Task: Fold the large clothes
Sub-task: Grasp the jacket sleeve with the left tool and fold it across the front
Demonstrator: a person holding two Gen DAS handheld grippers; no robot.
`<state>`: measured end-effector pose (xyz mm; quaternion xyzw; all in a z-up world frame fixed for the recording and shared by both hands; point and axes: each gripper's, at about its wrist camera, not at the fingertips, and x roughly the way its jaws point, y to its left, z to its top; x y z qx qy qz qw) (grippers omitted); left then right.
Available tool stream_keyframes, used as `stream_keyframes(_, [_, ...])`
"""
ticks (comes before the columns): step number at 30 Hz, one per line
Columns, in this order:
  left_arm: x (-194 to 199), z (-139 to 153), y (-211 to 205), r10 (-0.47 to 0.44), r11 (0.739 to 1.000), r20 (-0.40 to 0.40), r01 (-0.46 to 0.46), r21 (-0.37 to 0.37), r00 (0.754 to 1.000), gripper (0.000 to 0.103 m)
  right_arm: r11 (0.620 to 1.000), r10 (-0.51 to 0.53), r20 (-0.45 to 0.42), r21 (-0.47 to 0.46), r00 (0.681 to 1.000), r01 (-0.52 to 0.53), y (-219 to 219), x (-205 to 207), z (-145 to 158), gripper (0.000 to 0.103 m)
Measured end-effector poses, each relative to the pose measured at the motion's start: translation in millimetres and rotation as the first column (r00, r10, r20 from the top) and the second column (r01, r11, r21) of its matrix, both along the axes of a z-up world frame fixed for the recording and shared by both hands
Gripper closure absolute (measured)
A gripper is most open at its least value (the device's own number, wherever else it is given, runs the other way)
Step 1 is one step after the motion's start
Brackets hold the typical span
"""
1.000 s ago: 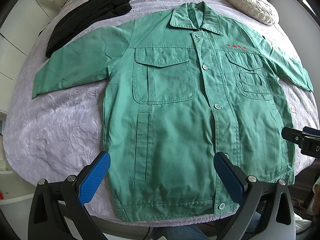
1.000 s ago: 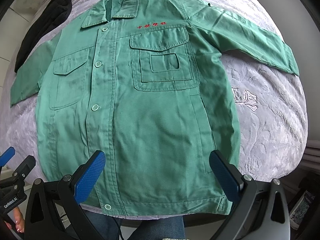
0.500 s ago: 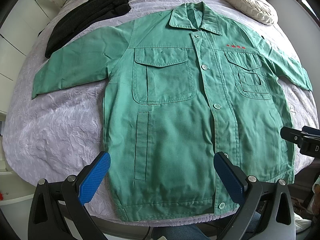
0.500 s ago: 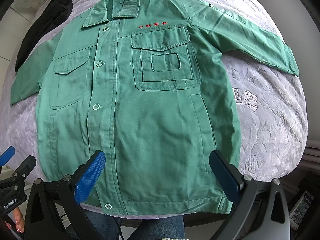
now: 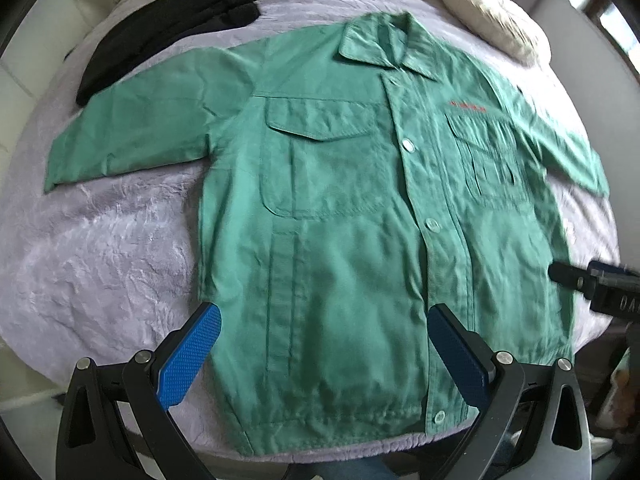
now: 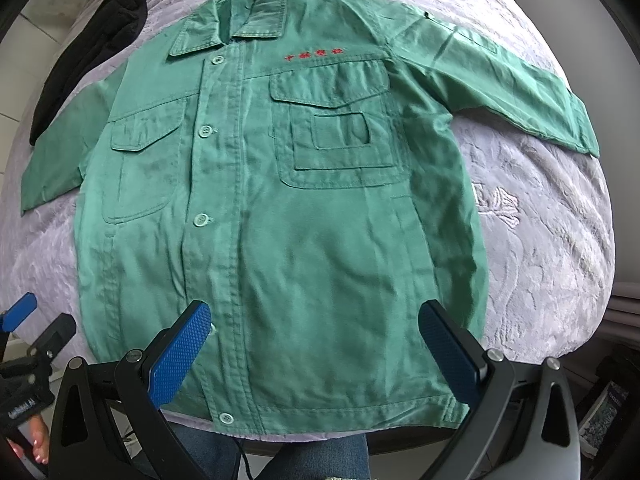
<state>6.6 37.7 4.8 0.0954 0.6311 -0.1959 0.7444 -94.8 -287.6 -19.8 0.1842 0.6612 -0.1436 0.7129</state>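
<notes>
Both cams sit lower/closer to jacket (image 5: 320, 240) vs 1 s ago. Left view now motion-blurred, esp. right side.

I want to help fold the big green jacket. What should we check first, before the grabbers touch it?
1. Green jacket spread flat, front up: ok.
2. Both sleeves out to the sides, not tucked under: ok, left sleeve, right sleeve.
3. Front buttoned shut: looks ok; buttons line the placket.
4. Left gripper open and holding nothing: ok.
5. Right gripper open and holding nothing: ok.
6. Black garment apart from the jacket: cannot tell; it lies right beside the left sleeve's upper edge.
</notes>
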Motion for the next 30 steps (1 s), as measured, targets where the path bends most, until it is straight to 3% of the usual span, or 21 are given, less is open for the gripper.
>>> stream_keyframes(5, [57.2, -10.8, 58.8, 0.134, 0.989, 0.035, -0.131, -0.062, 0.99, 0.0, 0.999, 0.046, 0.018, 0.008, 0.999, -0.046, 31.6, 24.1, -0.2, 0.0])
stream_keyframes(9, [117.2, -21.9, 119.2, 0.256, 0.964, 0.099, -0.247, -0.099, 0.962, 0.0, 0.995, 0.099, 0.019, 0.017, 0.995, -0.099, 70.1, 52.6, -4.9, 0.0])
stream_keyframes(14, [198.6, -49.8, 207.6, 0.448, 0.891, 0.15, -0.428, -0.148, 0.881, 0.0, 0.987, 0.16, -0.018, 0.027, 0.987, -0.16, 116.0, 84.4, -17.1, 0.0])
stream_keyframes(18, [249.6, -88.2, 261.7, 0.566, 0.821, 0.12, -0.545, -0.17, 0.816, 0.0, 0.982, 0.187, -0.051, 0.031, 0.981, -0.185, 145.8, 97.6, -26.0, 0.0])
stream_keyframes(21, [268.8, -107.8, 280.4, 0.606, 0.792, 0.114, -0.584, -0.177, 0.787, 0.0, 0.98, 0.2, -0.084, 0.029, 0.976, -0.198, 161.0, 103.4, -34.1, 0.0])
stream_keyframes(22, [275.2, -111.6, 285.6, 0.624, 0.778, 0.12, -0.601, -0.184, 0.772, 0.008, 0.979, 0.202, -0.097, 0.029, 0.975, -0.2, 164.8, 105.1, -37.6, 0.0])
stream_keyframes(23, [278.7, -113.5, 290.8, 0.637, 0.768, 0.119, -0.612, -0.189, 0.762, 0.029, 0.979, 0.203, -0.108, 0.028, 0.973, -0.201, 167.4, 105.9, -40.4, 0.0])
stream_keyframes(24, [281.1, -116.3, 294.5, 0.648, 0.757, 0.106, -0.623, -0.196, 0.754, 0.042, 0.979, 0.203, -0.117, 0.028, 0.972, -0.201, 169.9, 106.2, -42.8, 0.0])
stream_keyframes(26, [282.9, -120.6, 303.5, 0.67, 0.733, 0.08, -0.64, -0.23, 0.738, 0.098, 0.979, 0.203, -0.126, 0.031, 0.971, -0.201, 174.8, 107.7, -46.5, 0.0])
stream_keyframes(28, [281.5, -117.6, 308.0, 0.666, 0.73, 0.084, -0.625, -0.277, 0.741, 0.098, 0.978, 0.208, -0.128, 0.035, 0.97, -0.206, 179.8, 109.1, -49.3, 0.0])
stream_keyframes(30, [275.5, -101.4, 303.9, 0.643, 0.751, 0.14, -0.584, -0.306, 0.753, 0.098, 0.978, 0.21, -0.122, 0.038, 0.97, -0.207, 181.9, 110.3, -50.2, 0.0])
